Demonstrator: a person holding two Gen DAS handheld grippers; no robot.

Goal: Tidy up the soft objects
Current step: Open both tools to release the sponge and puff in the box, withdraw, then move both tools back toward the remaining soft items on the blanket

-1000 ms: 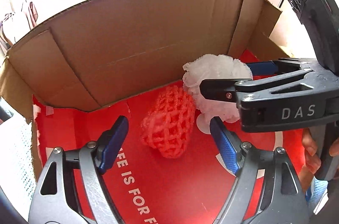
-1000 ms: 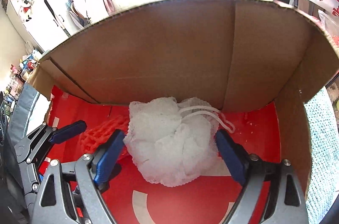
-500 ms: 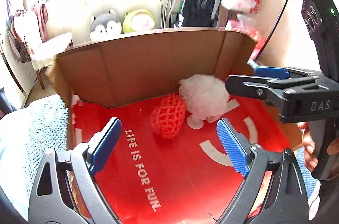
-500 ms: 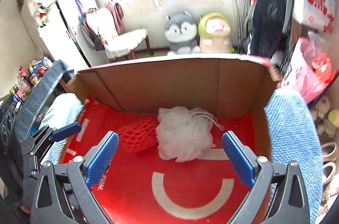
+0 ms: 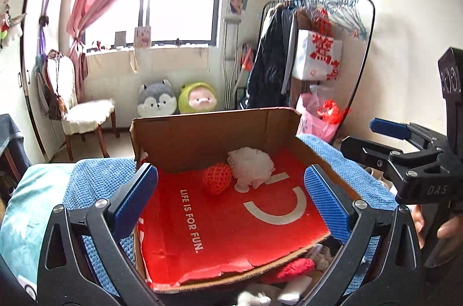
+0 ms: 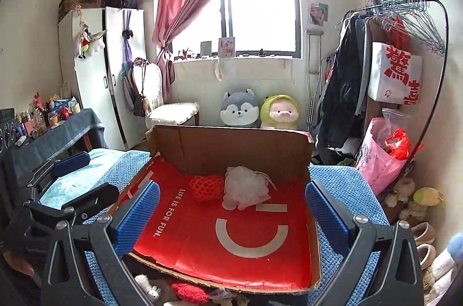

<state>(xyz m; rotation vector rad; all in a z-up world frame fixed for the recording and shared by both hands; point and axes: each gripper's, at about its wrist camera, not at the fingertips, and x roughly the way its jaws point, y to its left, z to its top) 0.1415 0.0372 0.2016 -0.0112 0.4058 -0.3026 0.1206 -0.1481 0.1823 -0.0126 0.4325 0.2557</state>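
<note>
Where cardboard box (image 6: 246, 144) sits, red net (image 6: 207, 187), white pouf (image 6: 246, 187) inside.

The right gripper (image 6: 231, 210) hangs over the near end of an open cardboard box (image 6: 246, 145), its blue pads (image 6: 139, 214) spread wide with nothing between them. The left gripper (image 6: 78, 175) shows at the left edge, over a blue blanket (image 6: 347, 190). Inside the box, on the red floor printed "LIFE IS FOR FUN.", a white pouf (image 6: 246, 187) lies against the back wall, touching a red net (image 6: 207, 187) on its left. Two plush toys (image 6: 257, 110) sit behind the box under the window (image 6: 260, 2). A clothes rack (image 6: 390, 60) stands to the right.
</note>
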